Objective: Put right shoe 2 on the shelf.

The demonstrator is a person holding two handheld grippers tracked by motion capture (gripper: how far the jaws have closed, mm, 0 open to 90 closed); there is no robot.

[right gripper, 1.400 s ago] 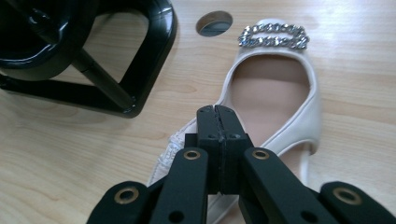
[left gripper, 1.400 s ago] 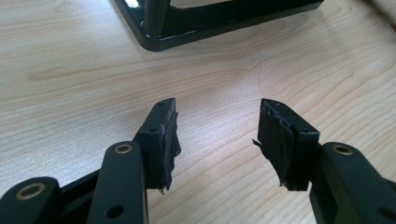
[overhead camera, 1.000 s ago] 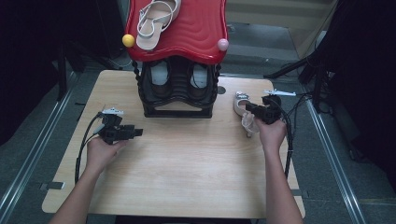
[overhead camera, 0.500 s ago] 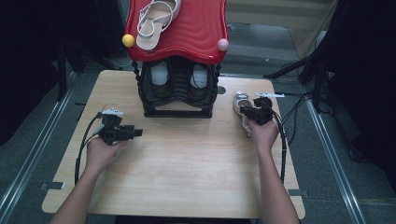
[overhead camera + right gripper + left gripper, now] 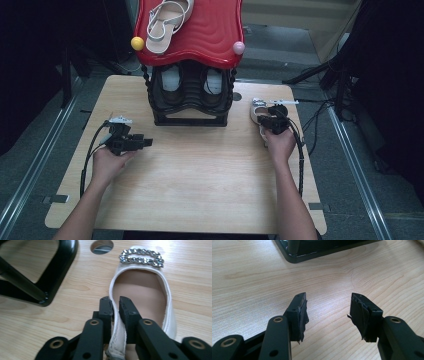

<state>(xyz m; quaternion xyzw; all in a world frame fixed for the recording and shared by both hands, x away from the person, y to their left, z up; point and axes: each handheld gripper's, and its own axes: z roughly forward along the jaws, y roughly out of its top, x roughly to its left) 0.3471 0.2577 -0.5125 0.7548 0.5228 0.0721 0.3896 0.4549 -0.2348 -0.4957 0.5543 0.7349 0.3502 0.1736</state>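
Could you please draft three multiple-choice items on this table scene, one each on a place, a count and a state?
1. Where does the cream shoe lie?
A. on the table, right of the black rack
B. on the red top
C. inside the rack

2. How many coloured balls sit on the red top?
A. one
B. two
C. four

3. How does the right claw stand?
A. wide open above the shoe
B. closed on the shoe's side wall
C. closed on the rack

Answers: 1 A, the high view shows it beside the rack; 2 B, one yellow, one pink; 3 B, its jaws have just been closing, with the rim between them.
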